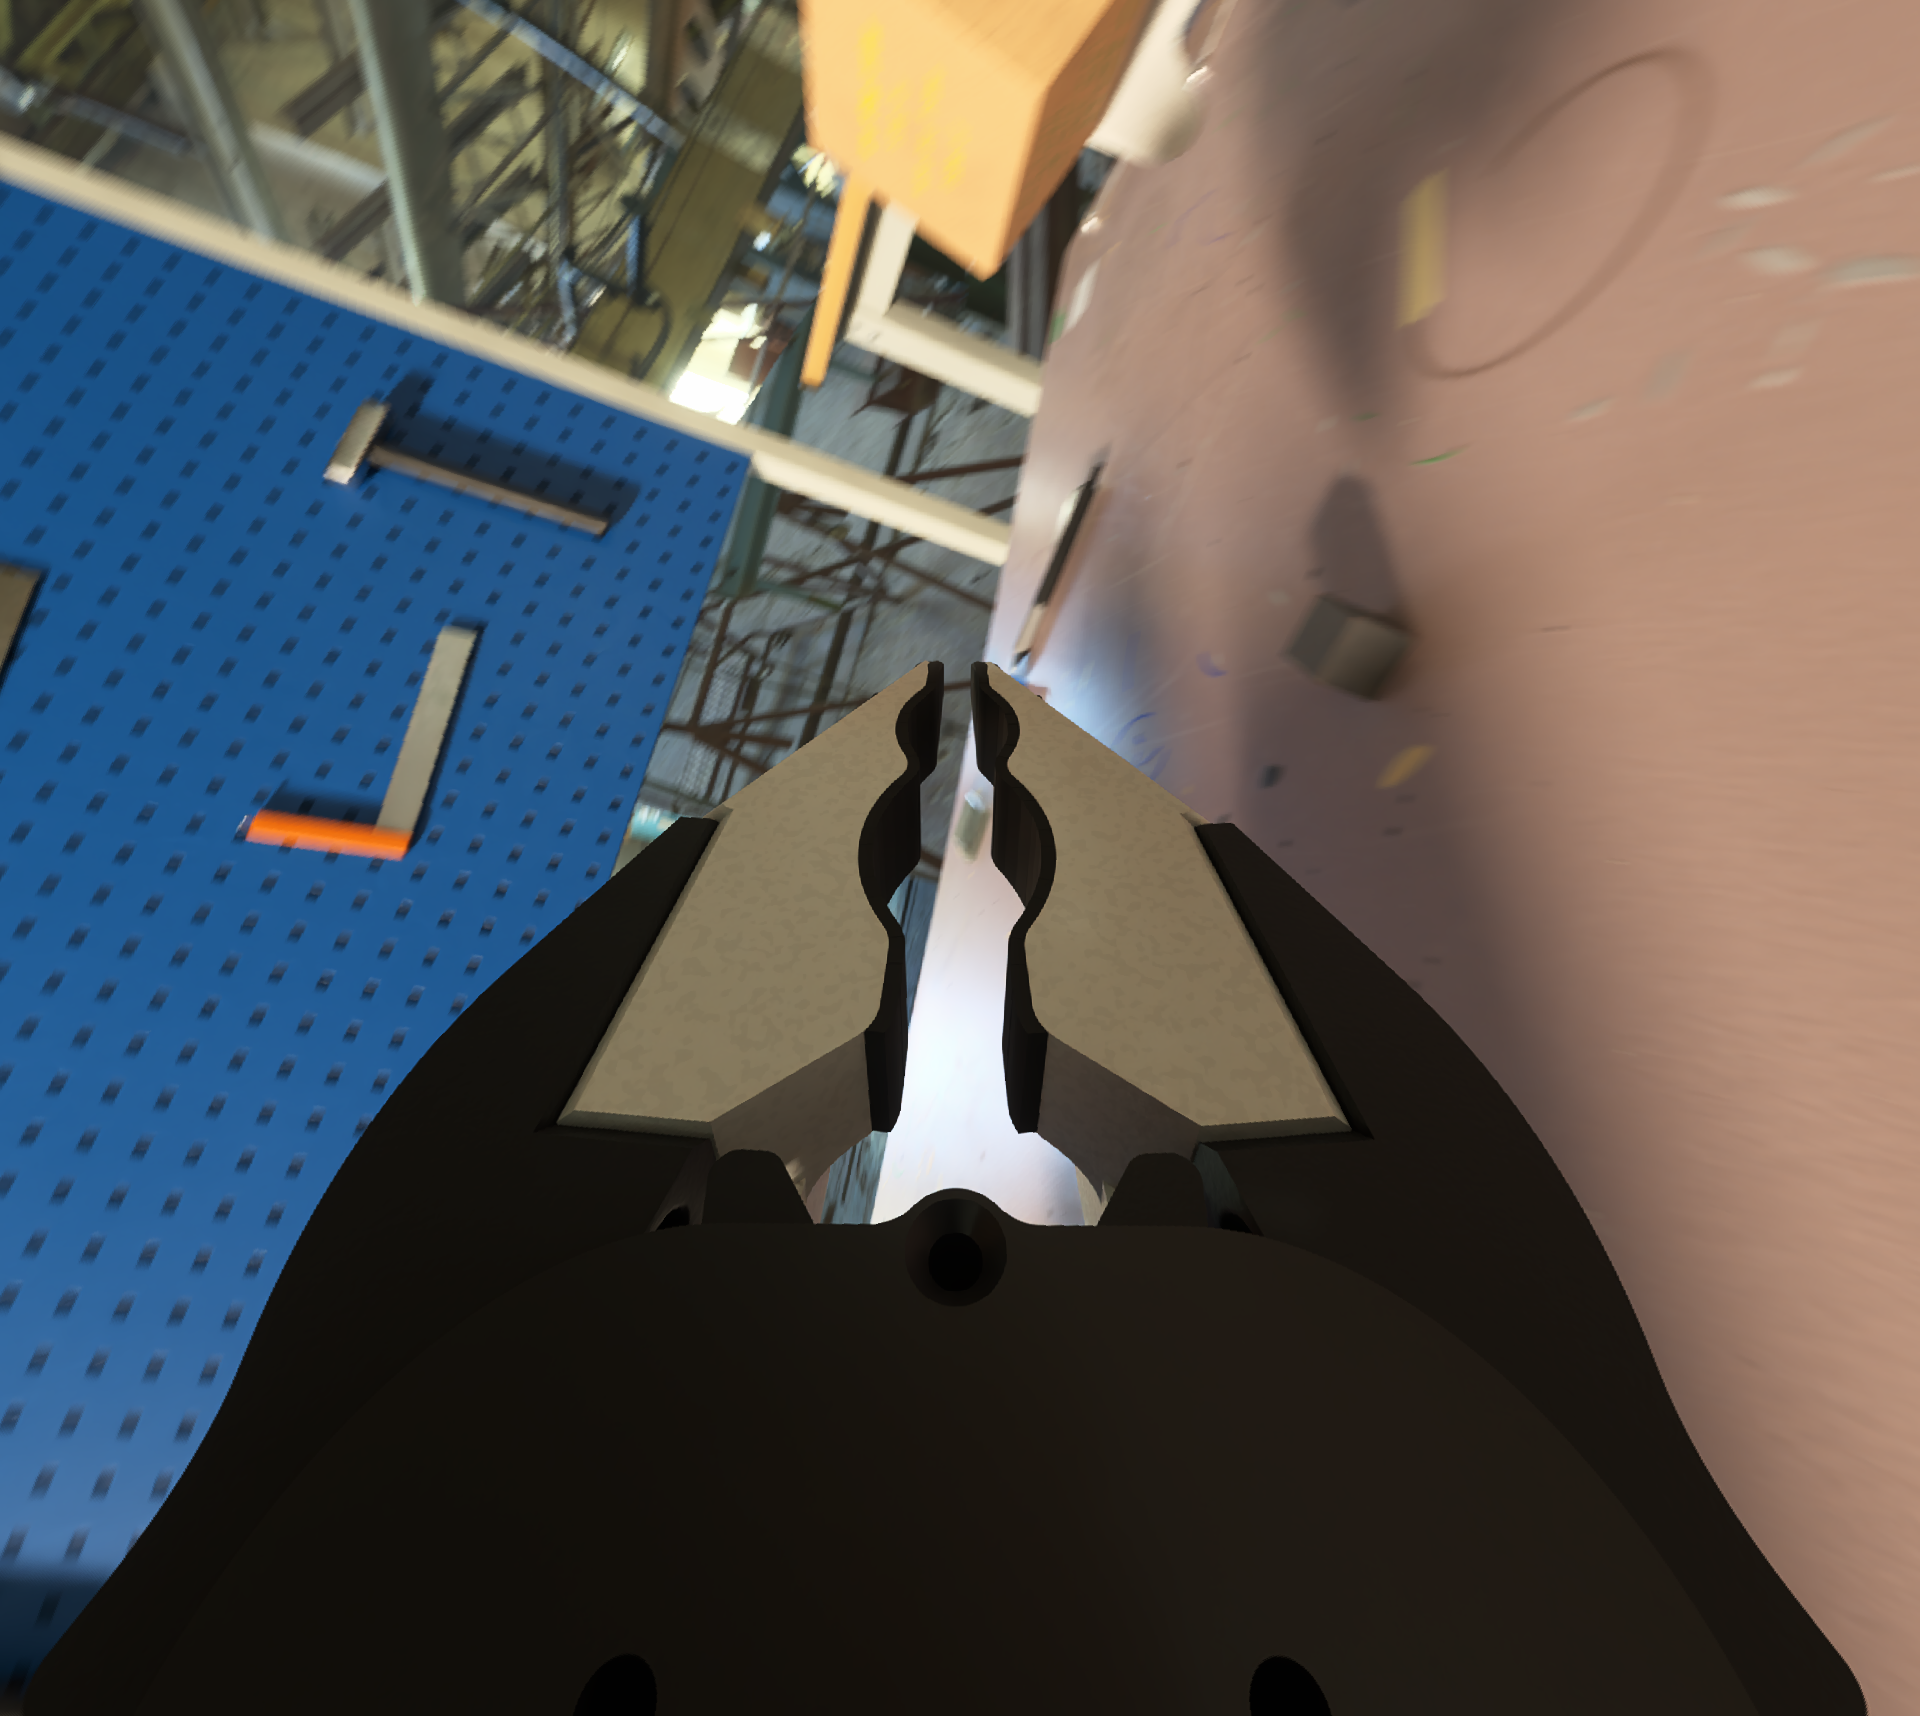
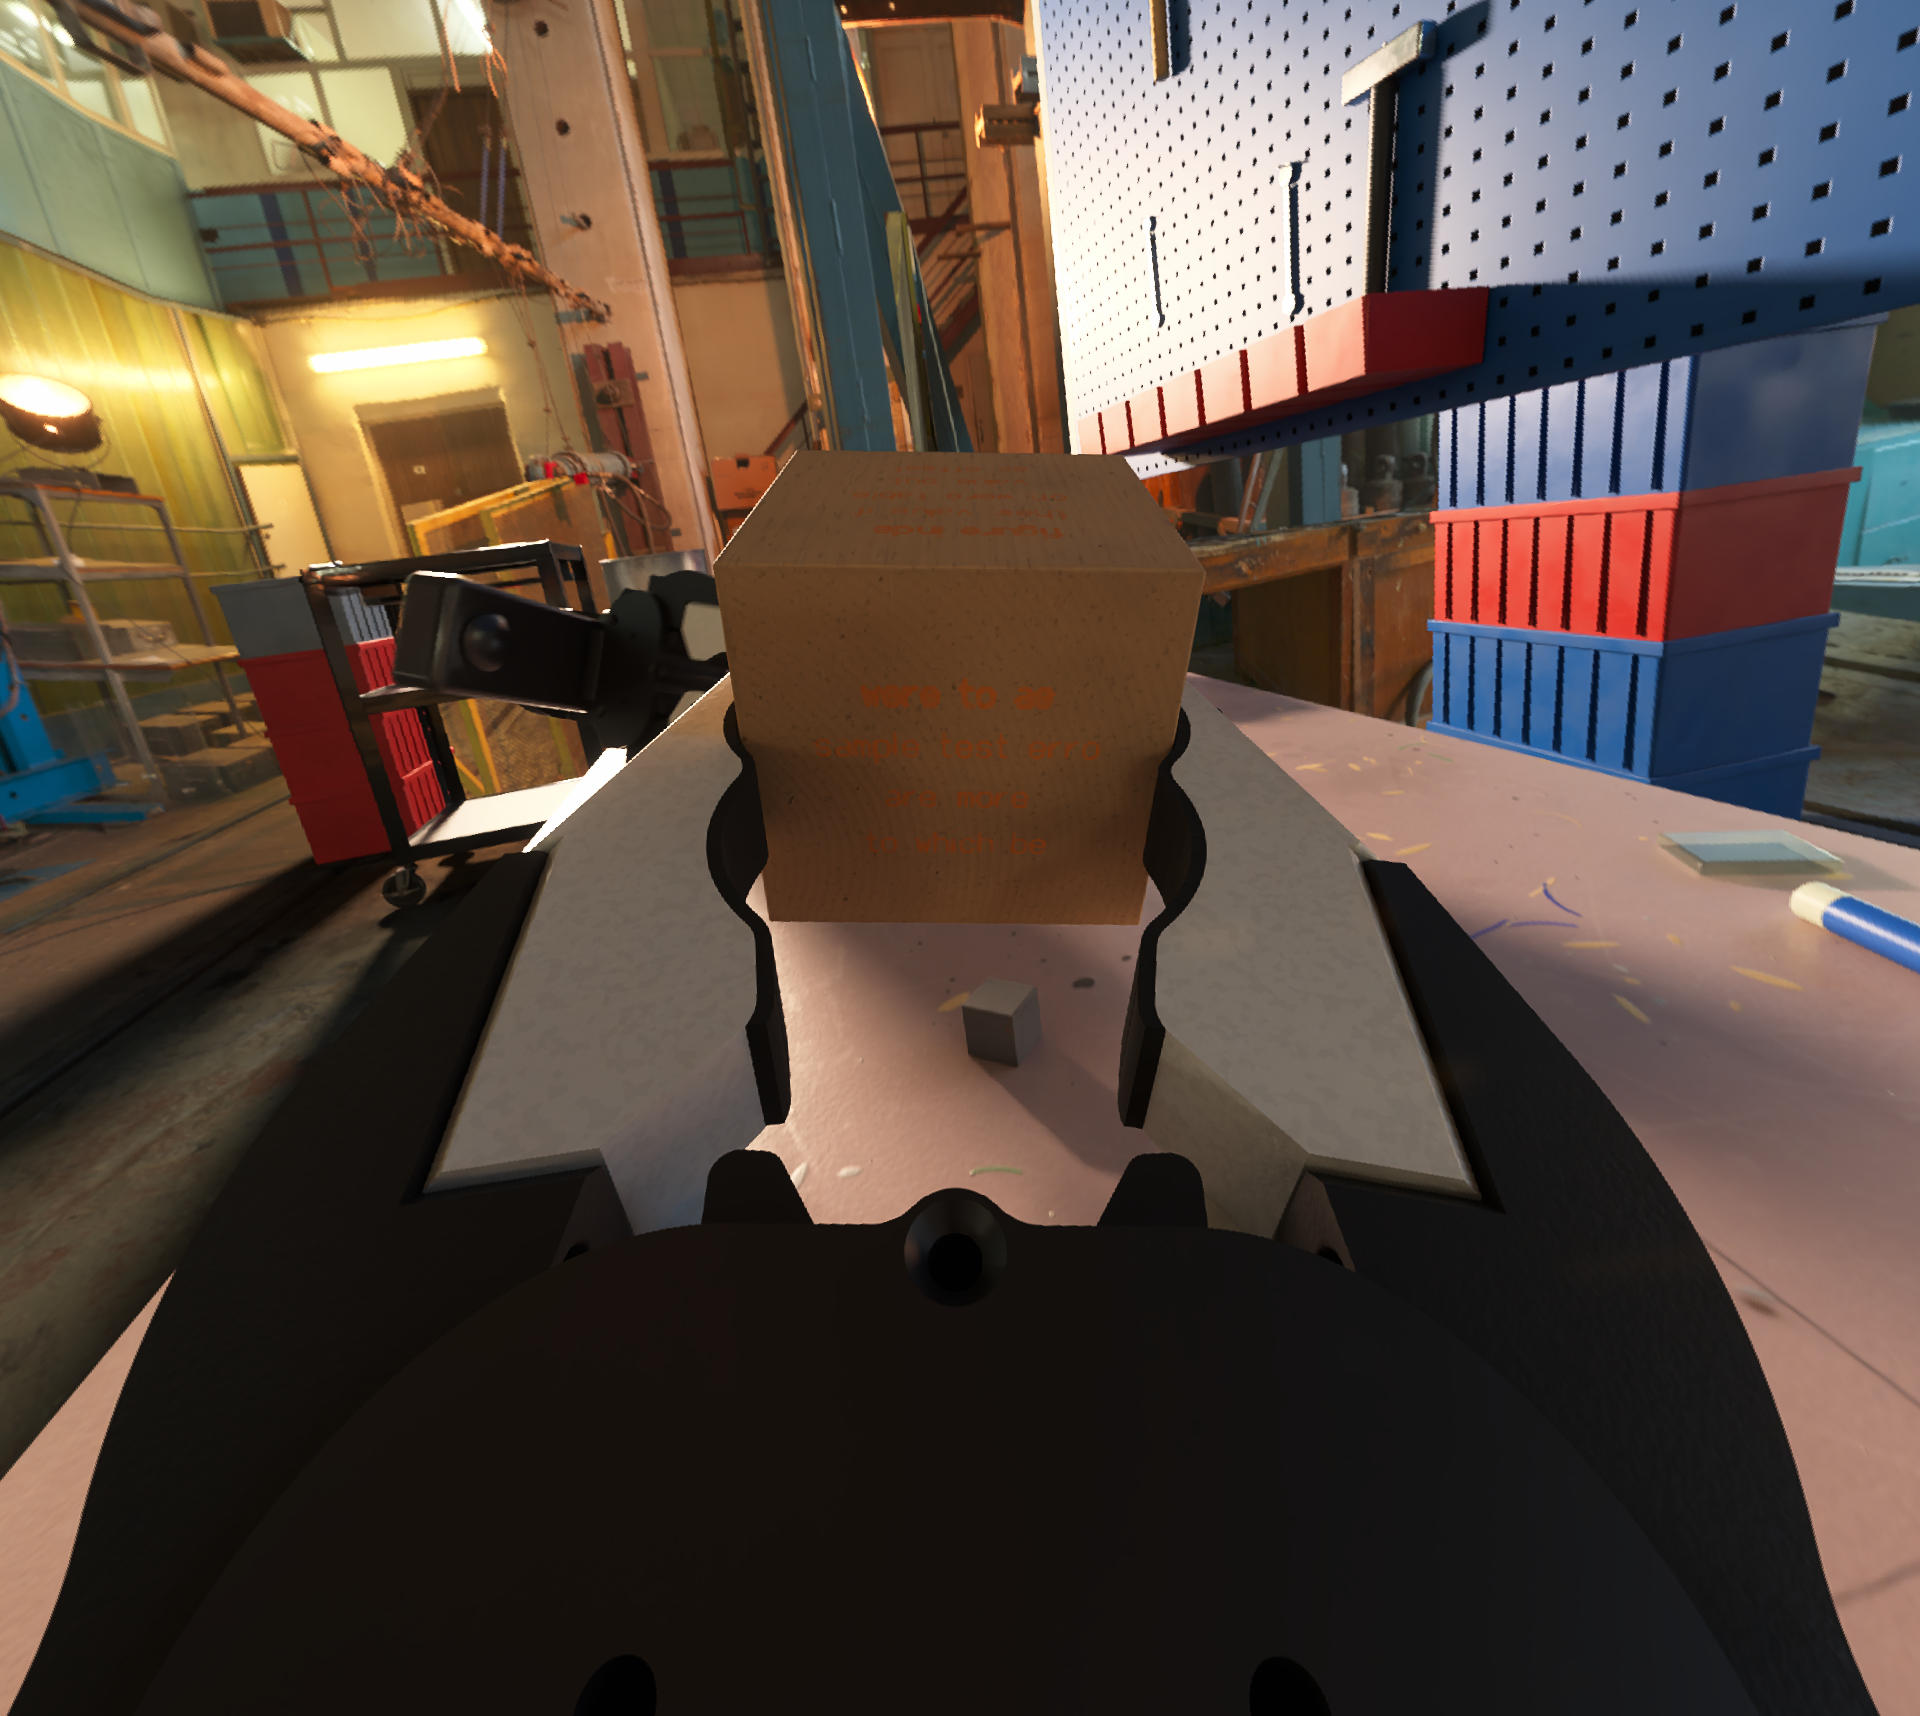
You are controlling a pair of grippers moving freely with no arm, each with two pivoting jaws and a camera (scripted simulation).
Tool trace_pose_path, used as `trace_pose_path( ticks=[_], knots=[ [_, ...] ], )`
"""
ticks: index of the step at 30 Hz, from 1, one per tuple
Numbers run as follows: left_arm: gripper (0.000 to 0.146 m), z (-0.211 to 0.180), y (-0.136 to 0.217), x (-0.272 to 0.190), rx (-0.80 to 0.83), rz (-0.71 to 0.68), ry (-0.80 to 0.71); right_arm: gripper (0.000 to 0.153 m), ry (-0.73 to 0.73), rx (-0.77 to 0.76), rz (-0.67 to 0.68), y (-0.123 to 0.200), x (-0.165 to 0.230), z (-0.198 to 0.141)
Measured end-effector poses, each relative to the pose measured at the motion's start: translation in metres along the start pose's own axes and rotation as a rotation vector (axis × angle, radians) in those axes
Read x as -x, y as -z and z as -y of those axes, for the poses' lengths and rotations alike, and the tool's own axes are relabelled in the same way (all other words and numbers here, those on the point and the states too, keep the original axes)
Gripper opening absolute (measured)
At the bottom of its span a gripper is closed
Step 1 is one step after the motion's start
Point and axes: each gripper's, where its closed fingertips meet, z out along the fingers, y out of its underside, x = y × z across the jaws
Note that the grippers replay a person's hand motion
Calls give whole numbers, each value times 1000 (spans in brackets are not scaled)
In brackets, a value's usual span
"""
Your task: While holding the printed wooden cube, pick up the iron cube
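Iron cube (image 1: 1348, 648), small and grey, rests alone on the pink table (image 1: 1610, 939) in the left wrist view, ahead and to one side of the left tool (image 1: 956, 679), whose fingers are nearly closed with a narrow gap and nothing between them; it must widen before any grasp. Beyond, the printed wooden cube (image 1: 966, 56) hangs clear of the table, clamped by the right tool, apparently to keep it out of the way. In the right wrist view, the right tool (image 2: 956, 793) is clenched on the printed wooden cube (image 2: 956, 710), finger pads pressing opposite faces; the iron cube (image 2: 1002, 1022) lies below on the table (image 2: 1558, 1095), untouched, with the left tool (image 2: 561, 648) off to the side.
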Motion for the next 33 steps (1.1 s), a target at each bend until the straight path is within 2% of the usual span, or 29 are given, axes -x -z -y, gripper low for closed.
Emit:
trace_pose_path(
  ticks=[3,8,10,14,18,23,25,31,33],
  knots=[
    [5,17,8,-38,-61,-105,-53,74,3,26,-10,4,0,-5],
    [6,26,12,-92,-43,-287,-16,74,13,49,2,0,0,-8],
    [6,24,13,-100,-57,-333,57,74,20,67,-5,0,0,-11],
    [10,12,18,-97,-56,-420,276,74,27,83,-12,-1,-1,-14],
    [41,5,31,-90,-20,-656,657,74,31,83,-18,0,-1,-15],
    [45,-7,17,-68,148,-585,1013,74,38,74,-19,0,-2,-13],
    [48,3,5,-81,218,-637,1113,74,40,71,-14,0,-1,-12],
    [49,4,-33,-123,427,-625,972,74,44,50,-2,4,3,-7],
    [43,1,-42,-127,475,-607,968,74,49,55,-5,5,3,-7]
  ],
)
